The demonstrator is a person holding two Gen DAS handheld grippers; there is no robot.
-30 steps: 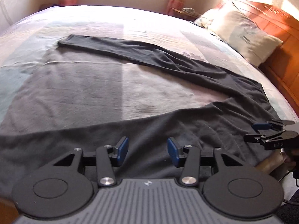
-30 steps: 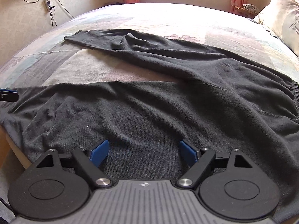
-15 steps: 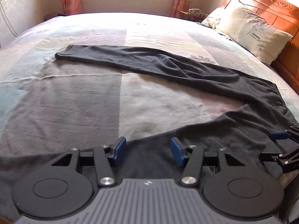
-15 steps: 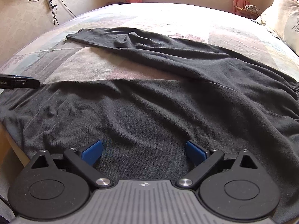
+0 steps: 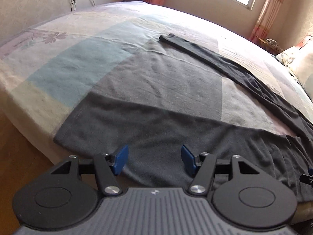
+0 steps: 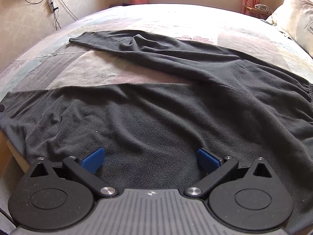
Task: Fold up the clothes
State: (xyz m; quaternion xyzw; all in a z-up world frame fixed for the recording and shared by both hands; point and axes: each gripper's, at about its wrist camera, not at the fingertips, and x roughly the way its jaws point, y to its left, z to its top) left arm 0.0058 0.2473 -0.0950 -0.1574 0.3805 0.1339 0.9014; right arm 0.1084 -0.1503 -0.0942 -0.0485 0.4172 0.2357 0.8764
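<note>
The pillow (image 6: 295,15), far right beyond the right gripper's jaws, bears cut-off print reading "DREA"; nothing else is legible.

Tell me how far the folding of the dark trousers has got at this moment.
Done: the dark trousers lie spread flat on the bed, legs apart in a V. In hand: nothing is gripped; the left gripper, jaws opening, hovers over the near leg's cuff end, and the right gripper, opening wide, sits nearer the waistband. Left: every fold; no leg is laid over the other yet.
</note>
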